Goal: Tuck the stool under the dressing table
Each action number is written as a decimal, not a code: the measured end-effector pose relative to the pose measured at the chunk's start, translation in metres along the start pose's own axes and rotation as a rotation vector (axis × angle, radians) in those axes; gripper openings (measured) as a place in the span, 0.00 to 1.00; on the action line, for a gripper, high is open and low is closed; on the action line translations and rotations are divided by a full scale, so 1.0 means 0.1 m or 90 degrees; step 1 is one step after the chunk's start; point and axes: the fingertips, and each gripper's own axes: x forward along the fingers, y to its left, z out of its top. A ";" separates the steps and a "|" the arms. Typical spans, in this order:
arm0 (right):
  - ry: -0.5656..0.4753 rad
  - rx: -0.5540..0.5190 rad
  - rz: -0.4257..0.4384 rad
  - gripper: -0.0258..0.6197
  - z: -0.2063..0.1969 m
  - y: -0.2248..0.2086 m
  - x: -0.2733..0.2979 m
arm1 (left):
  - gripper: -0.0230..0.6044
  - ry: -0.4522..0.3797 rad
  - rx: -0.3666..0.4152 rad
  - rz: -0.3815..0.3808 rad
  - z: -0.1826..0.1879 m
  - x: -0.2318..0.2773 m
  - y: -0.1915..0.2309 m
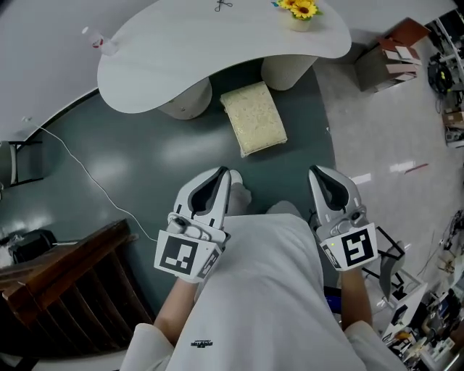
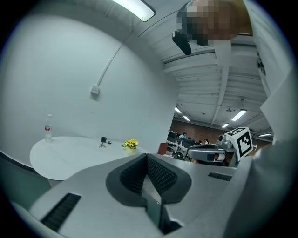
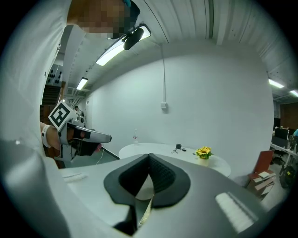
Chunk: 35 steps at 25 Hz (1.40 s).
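- Your left tongs are closed: in the left gripper view the dark ribbed pads meet at the tip and hold nothing.
- Your right tongs are closed too, pads pressed together at the tip in the right gripper view, and they also hold nothing.
- You hold both tongs side by side in front of your white shirt, pointing forward, with a gap between them. Each shows in the other's view, marker cube up.
- The stool, with its cream cushioned top, stands on the dark green floor ahead of both tongs and well apart from them. Neither touches it.
- Seen from your head, the stool sits in line with the gap between the tongs, somewhat nearer the left one's line.
- The stool's far end is just at the rim of the white curved desk, between the desk's two rounded pedestals. Most of the seat lies out in front of the desk on your side.
- On the desk stand a pot of yellow flowers at the right end and a clear bottle at the left end.
- A thin white cable runs across the floor on your left, beside dark wooden furniture.
- Cardboard boxes sit on the pale floor to the right of the desk.
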 end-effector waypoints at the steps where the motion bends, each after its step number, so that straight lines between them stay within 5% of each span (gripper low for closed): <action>1: -0.003 0.002 0.002 0.06 0.03 0.00 0.05 | 0.05 0.002 -0.002 0.000 0.02 0.02 0.03; 17: 0.028 0.005 0.032 0.06 -0.41 -0.56 0.49 | 0.05 0.054 -0.035 0.015 -0.04 0.73 0.16; 35: 0.103 0.157 0.086 0.06 -1.79 -0.69 1.26 | 0.05 0.194 -0.047 0.042 -1.29 1.45 0.54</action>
